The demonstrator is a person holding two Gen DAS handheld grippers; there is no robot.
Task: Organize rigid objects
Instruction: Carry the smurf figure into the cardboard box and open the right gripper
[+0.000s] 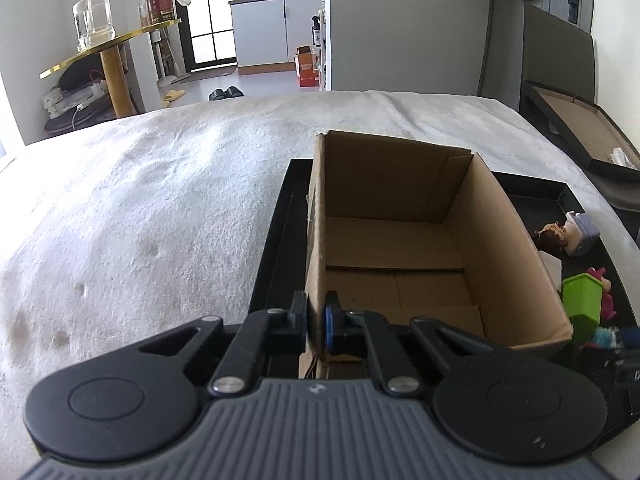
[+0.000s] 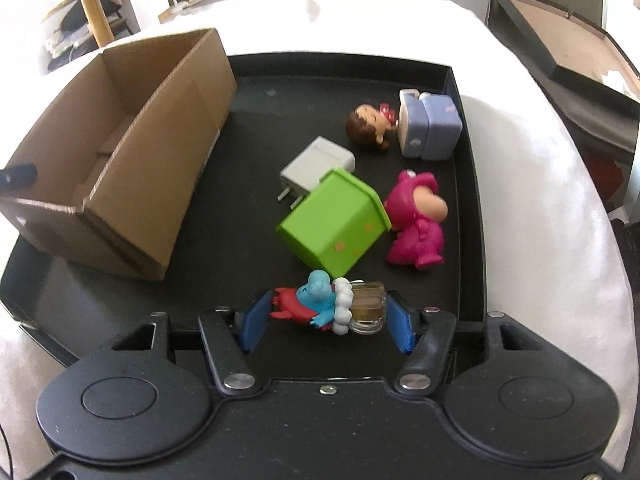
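Between the blue pads (image 2: 400,326) of the right gripper (image 2: 326,322) lies a small blue figurine (image 2: 316,306) on a clear amber base, set sideways on the black tray (image 2: 466,240). The jaws stand half spread and bracket it end to end: the red end lies at the left pad and the clear base at the right pad. We cannot tell whether the pads press on it yet. We judge the figurine light, rigid and hard-surfaced, with thin protruding parts that could snap. The glossy base may slip, so we would seat the pads squarely on the body and base, not on the red tips.

Just ahead of the right gripper, a green box-shaped toy (image 2: 334,222) lies tipped on its side. It leans over a white plug adapter (image 2: 316,168), whose prongs show at its near end. Its flat, stiff faces offer a secure hold across the body. Right of it, touching its rim, lies a magenta figure (image 2: 416,220), rounded and probably smooth, best taken across the torso. Farther ahead, a brown-haired doll head (image 2: 366,124) rests beside a lavender case (image 2: 432,128) near the tray's far right corner.

The left gripper (image 1: 316,320) is pinched shut on the near left wall of the open cardboard box (image 1: 400,216), one finger outside and one inside. The box stands on the left part of the tray and is empty. Corrugated board is light but flexes, so we would steady it, not lift by one wall.
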